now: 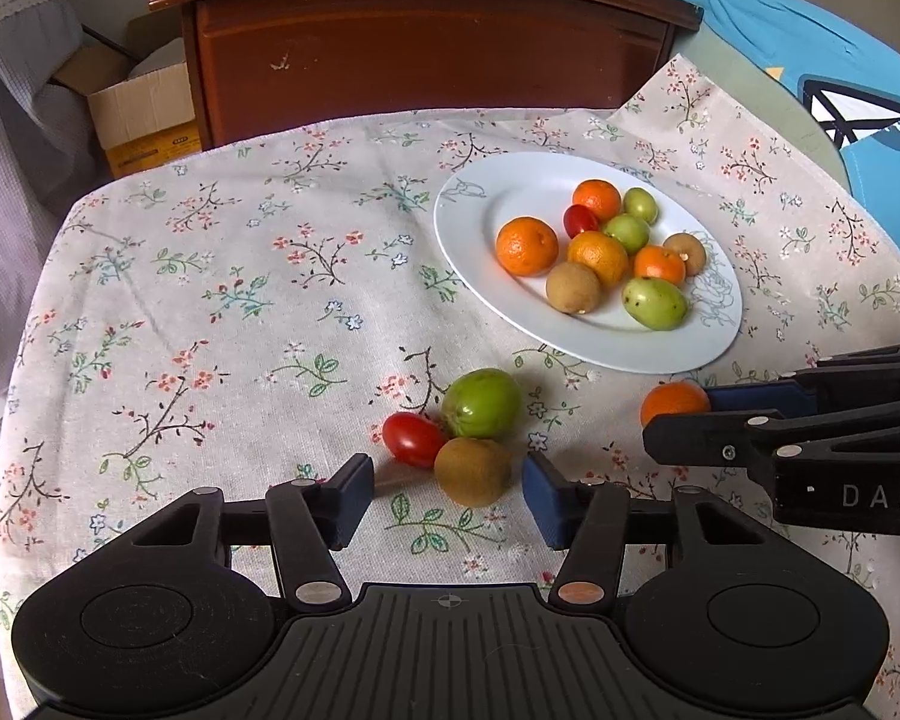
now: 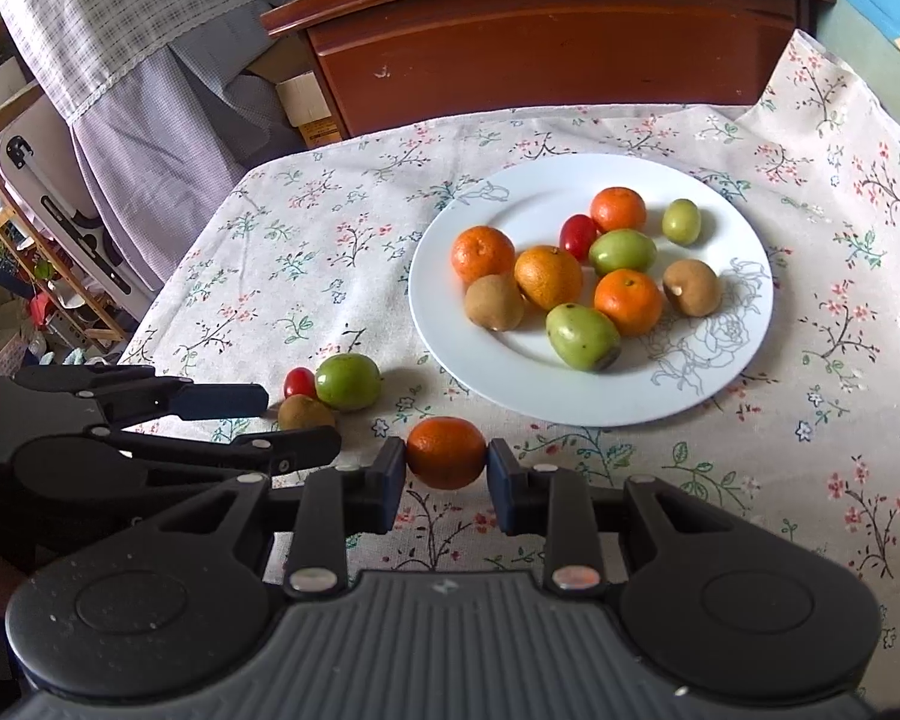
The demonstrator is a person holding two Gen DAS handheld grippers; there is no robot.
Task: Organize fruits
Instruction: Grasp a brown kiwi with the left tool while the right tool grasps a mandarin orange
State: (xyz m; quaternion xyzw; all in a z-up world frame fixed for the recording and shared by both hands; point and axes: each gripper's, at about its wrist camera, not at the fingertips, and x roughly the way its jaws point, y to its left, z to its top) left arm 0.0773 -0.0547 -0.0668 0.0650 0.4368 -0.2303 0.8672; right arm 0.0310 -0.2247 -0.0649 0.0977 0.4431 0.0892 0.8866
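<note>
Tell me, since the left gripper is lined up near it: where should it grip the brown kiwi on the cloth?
Grip the kiwi across its rounded middle, coming from the near side. The tomato and green fruit touch its far side, while its left and right flanks look free.

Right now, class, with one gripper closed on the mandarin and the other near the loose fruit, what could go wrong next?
1. The right gripper pinches the round mandarin only at its sides; it may slip or roll when lifted.
2. The plate is already crowded, so dropping the mandarin in could knock fruit off.
3. The open left gripper faces the kiwi, which touches the tomato and green fruit; closing may scatter them.
</note>
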